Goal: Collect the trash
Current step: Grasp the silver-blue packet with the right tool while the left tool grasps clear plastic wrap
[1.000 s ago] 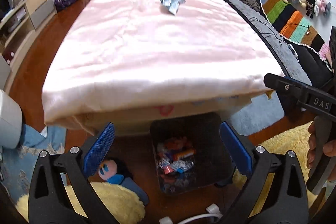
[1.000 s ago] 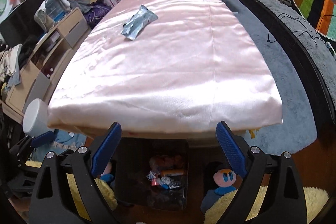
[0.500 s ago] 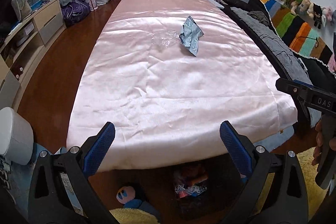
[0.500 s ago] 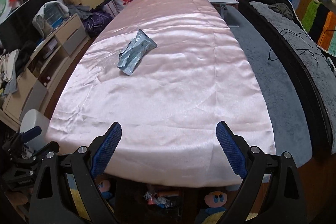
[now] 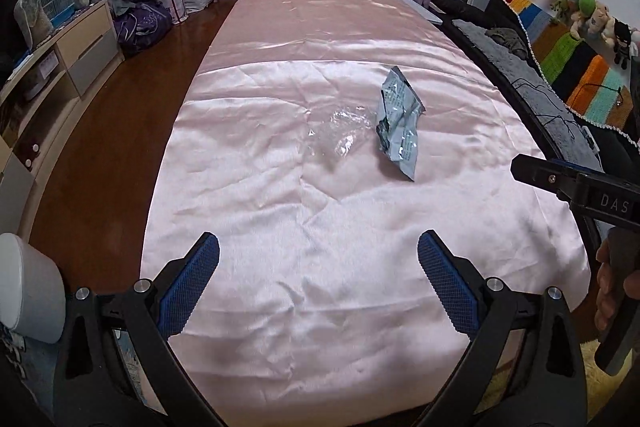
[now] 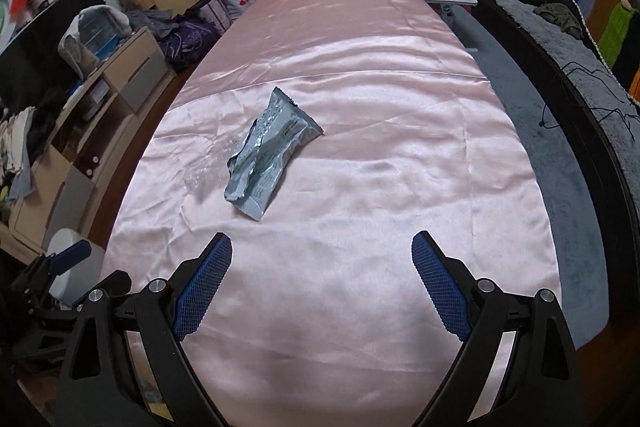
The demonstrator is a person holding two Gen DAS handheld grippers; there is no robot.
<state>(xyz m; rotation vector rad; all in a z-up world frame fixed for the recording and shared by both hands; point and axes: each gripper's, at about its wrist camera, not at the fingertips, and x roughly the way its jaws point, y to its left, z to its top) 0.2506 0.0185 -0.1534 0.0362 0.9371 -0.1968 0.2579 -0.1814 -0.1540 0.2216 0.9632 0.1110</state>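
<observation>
Approach step, both empty: left gripper (image 5: 318,277) and right gripper (image 6: 322,277) spread wide over the near end of the pink sheet (image 5: 320,307); I'd send one at each piece, come in low, pinch a raised crease. Silver wrapper (image 6: 269,155) lies ahead, left of the right gripper's centre; clear plastic film (image 5: 340,133) just beside it, ahead of the left gripper; neither touched.

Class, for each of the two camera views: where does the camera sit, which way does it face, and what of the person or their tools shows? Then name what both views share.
Left wrist: sits on the left gripper, looking down along the pink cloth; the right gripper's arm and a hand show at right.
Right wrist: sits on the right gripper, facing the same way; the left gripper's tip shows lower left.
Shared: the silver wrapper, the clear plastic scrap.
</observation>
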